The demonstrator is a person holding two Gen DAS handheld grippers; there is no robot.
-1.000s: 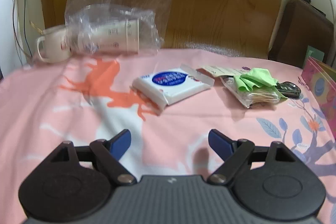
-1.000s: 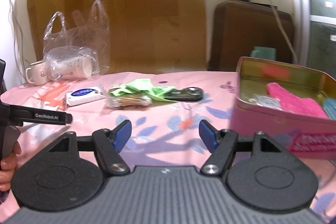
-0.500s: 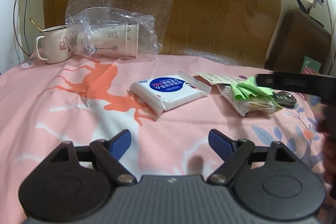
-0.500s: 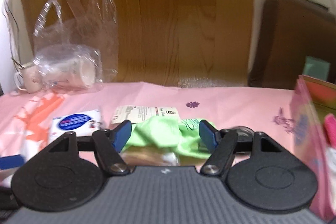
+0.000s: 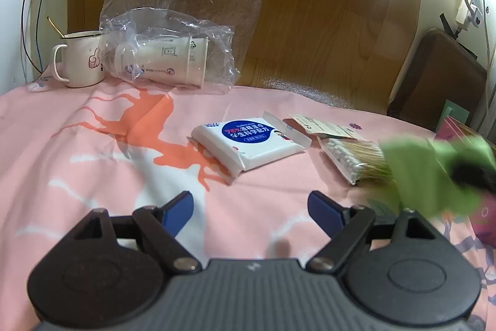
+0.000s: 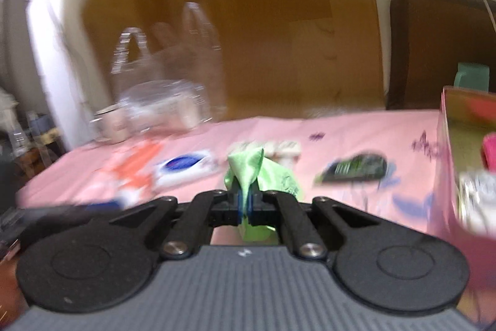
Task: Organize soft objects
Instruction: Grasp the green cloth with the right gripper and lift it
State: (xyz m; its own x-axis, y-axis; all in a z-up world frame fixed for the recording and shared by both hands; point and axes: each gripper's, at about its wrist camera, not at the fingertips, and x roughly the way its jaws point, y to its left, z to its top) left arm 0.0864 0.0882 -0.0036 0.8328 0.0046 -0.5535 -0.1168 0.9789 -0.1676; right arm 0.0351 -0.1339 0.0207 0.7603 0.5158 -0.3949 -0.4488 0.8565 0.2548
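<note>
Green cloth [image 6: 248, 172] has left the cotton-swab packet [image 5: 356, 154] and now hangs pinched in the clenched right tongs [image 6: 245, 207] above the pink counter [image 5: 93, 145]; next likely the tin [image 6: 446, 145]. Left tongs [image 5: 249, 203] stay spread, empty.

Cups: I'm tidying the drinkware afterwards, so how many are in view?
2. A white mug stands at the table's far left; a paper cup lies on its side inside the clear plastic bag beside it. More may be nested inside it.
</note>
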